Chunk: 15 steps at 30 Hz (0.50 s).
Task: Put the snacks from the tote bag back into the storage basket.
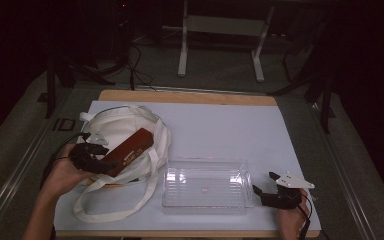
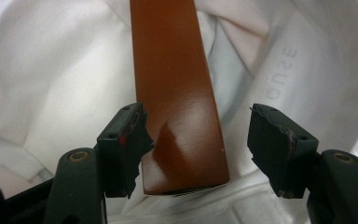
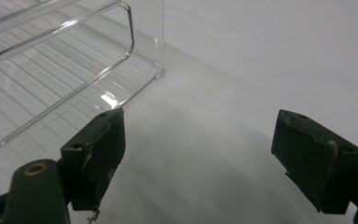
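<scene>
A long brown box (image 1: 130, 150) lies slanted on a white cloth tote bag (image 1: 115, 127) at the left of the table. My left gripper (image 1: 102, 159) is at the box's near end. In the left gripper view the box (image 2: 177, 93) lies between the jaws of that gripper (image 2: 198, 116). The left pad is right against its edge and the right pad stands clear of it, so the gripper is open. My right gripper (image 1: 263, 182) rests open on the table just right of a clear plastic tray (image 1: 207, 161), with nothing between its fingers (image 3: 200, 126).
The tote bag's fabric (image 2: 51, 70) and its looped handles (image 1: 95, 212) spread toward the table's front edge. The clear tray's corner (image 3: 130, 28) is close to the right gripper's left jaw. A white mat (image 1: 220, 125) covers the table. Desk legs stand beyond it.
</scene>
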### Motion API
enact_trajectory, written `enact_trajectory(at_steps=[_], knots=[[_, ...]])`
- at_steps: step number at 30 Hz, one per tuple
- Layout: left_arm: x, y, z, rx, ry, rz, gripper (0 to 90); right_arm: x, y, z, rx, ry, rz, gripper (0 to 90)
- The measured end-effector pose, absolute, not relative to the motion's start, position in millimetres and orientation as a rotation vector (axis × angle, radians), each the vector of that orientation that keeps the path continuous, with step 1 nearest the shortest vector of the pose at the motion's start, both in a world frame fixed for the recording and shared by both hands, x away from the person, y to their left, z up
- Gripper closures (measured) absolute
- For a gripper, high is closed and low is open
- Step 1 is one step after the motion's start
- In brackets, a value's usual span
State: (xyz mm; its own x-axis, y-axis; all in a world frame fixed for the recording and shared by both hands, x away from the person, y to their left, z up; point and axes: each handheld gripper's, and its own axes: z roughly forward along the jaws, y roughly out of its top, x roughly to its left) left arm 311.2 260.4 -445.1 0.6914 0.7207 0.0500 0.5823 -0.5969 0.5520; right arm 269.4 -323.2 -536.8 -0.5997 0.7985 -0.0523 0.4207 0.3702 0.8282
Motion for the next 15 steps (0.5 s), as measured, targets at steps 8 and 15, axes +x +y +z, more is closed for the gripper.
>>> enact_trajectory(at_steps=[8, 15], knots=[[317.0, 263.1, -450.1, 2.411, 1.048, 0.334, 35.8, 269.4, -323.1, -536.8, 1.053, 2.187, 1.126, 17.4], [321.9, 265.0, -454.8, 2.418, 1.083, 0.308, 32.3, 269.3, -323.0, -536.8, 1.053, 2.186, 1.125, 17.4]])
